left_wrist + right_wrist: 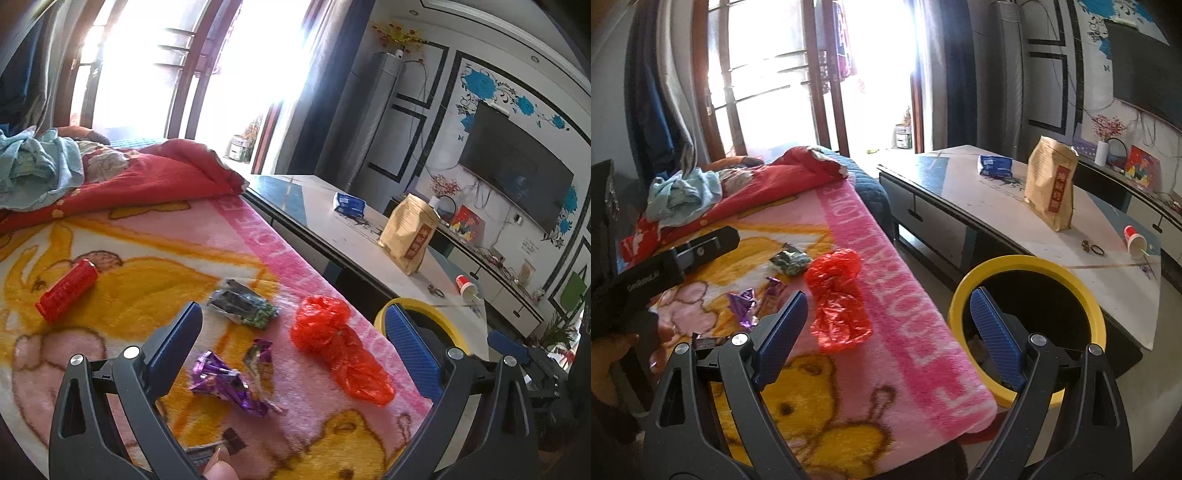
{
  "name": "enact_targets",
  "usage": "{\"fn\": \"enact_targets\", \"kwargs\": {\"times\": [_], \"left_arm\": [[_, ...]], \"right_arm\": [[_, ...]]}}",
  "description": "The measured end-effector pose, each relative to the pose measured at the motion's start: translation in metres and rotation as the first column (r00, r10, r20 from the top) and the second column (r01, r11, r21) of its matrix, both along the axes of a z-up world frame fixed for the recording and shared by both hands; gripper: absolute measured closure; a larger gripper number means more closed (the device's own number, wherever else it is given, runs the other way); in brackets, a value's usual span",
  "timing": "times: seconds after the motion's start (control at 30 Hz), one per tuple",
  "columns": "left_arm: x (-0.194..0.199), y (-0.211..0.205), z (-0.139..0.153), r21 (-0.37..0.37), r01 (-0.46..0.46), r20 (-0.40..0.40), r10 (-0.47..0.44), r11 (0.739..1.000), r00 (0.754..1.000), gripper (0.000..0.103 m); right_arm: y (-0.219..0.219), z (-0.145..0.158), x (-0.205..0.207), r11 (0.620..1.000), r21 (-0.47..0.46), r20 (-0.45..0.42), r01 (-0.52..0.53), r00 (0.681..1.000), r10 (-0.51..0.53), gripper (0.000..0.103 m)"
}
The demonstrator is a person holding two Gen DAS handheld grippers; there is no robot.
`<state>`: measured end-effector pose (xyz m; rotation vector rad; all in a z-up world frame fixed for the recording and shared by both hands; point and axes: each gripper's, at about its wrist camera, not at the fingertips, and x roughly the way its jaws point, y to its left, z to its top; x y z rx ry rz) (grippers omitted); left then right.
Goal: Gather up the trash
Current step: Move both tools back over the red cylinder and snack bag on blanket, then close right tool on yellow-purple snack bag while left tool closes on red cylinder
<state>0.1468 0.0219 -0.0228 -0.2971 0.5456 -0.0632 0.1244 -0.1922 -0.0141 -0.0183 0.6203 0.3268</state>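
On a pink and yellow cartoon blanket (258, 229) lie a crumpled red plastic bag (336, 347) (836, 301), purple foil wrappers (229, 380) (744, 304), a dark green wrapper (243, 302) (790, 261) and a red can (66, 290) on its side. A small dark scrap (233, 439) lies near the front. A yellow-rimmed black bin (1030, 325) (417, 314) stands on the floor by the blanket's right edge. My left gripper (295, 339) is open and empty above the wrappers. My right gripper (890, 325) is open and empty over the blanket's edge, between bag and bin.
A low table (997, 214) (332, 206) right of the bed holds a tan paper bag (1051, 184), a blue packet (995, 165) and a tipped red paper cup (1134, 242). A red quilt (147, 177) and light blue clothes (37, 162) lie at the far end.
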Motion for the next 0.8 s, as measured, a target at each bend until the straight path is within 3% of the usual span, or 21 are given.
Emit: {"fn": "enact_targets", "kwargs": {"times": [0.53, 0.8], "left_arm": [[-0.005, 0.075, -0.005, 0.018, -0.167, -0.021, 0.167, 0.986, 0.986, 0.007], [-0.006, 0.113, -0.013, 0.049, -0.245, -0.054, 0.248, 0.968, 0.967, 0.007]], "right_arm": [[0.058, -0.010, -0.002, 0.990, -0.005, -0.032, -0.140, 0.990, 0.140, 0.022], [0.088, -0.028, 0.002, 0.970, -0.033, -0.085, -0.239, 0.968, 0.235, 0.042]]}}
